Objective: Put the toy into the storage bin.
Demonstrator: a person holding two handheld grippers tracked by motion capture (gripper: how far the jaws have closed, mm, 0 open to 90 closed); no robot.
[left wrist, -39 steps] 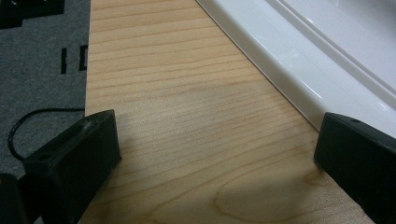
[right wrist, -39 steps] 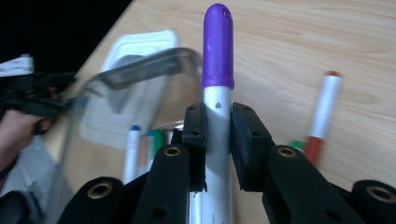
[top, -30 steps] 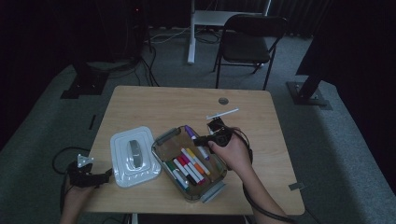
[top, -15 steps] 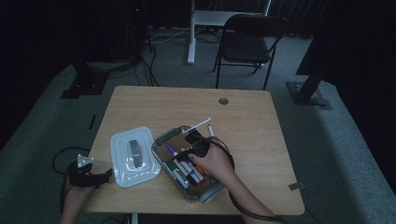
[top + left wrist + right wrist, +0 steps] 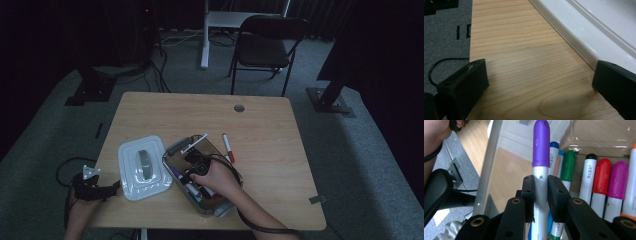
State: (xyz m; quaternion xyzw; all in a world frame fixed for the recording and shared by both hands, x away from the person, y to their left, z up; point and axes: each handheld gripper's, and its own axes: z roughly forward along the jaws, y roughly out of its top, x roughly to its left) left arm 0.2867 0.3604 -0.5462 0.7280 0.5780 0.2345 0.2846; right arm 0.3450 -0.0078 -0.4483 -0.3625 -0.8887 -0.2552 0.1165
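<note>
My right gripper [image 5: 541, 192] is shut on a white marker with a purple cap [image 5: 541, 147], which points ahead into the clear plastic box [image 5: 491, 165]. In the box, several markers lie side by side, among them a green one [image 5: 567, 167], a red one [image 5: 600, 173] and a magenta one [image 5: 617, 180]. From above, the right gripper [image 5: 192, 167] hangs over the box [image 5: 176, 150] with the purple cap [image 5: 176, 175] low inside. My left gripper [image 5: 539, 85] stands open on the bare table, beside the white lid [image 5: 599, 32].
The white lid [image 5: 142, 167] lies left of the box. A red-capped marker [image 5: 228, 147] lies on the table [image 5: 280, 165] right of the box. The left gripper [image 5: 107, 191] sits at the table's near left edge. A folding chair [image 5: 265, 45] stands beyond the table.
The right hand has moved left and down with the purple marker, from the box's far right side into the box. The left hand has stayed put.
</note>
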